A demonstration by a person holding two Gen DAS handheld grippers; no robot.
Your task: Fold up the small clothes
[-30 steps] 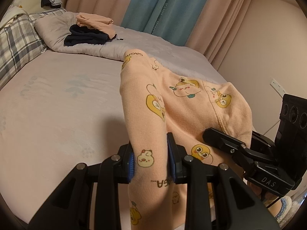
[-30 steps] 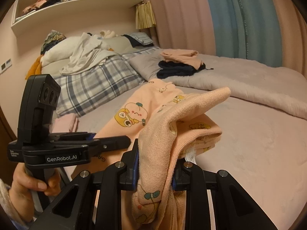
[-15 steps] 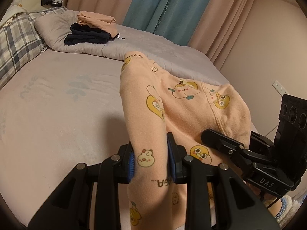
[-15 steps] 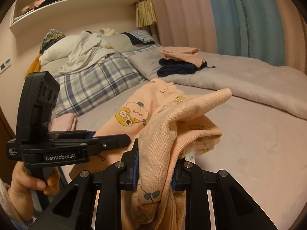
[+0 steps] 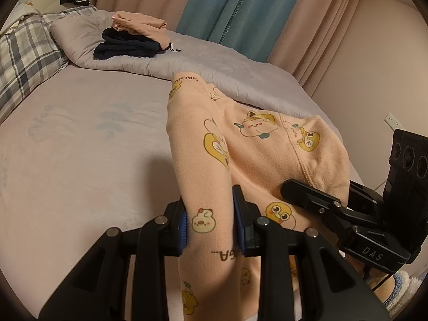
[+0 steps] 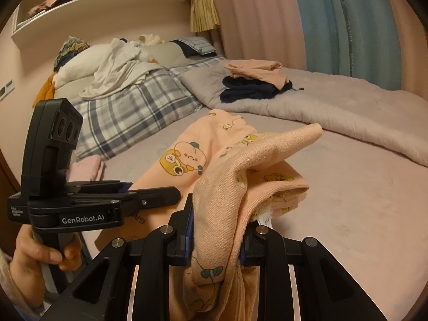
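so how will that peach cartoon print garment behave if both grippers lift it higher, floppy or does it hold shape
Probably floppy: the peach garment sags between the left gripper and right gripper, and its end hangs limp below the jaws. It likely won't slip, since the knit bunches thickly in the pads. It looks light.

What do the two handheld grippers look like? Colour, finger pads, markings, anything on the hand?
Both are matte black, with angular linkage arms and silver pivot screws. Left gripper and right gripper have blue pads inside the fingers. Each carries a boxy black block with three round lenses. White lettering: "GenRobot.AI" on the left one, "DAS" on the right. The left hand is bare, with a light fuzzy cuff.
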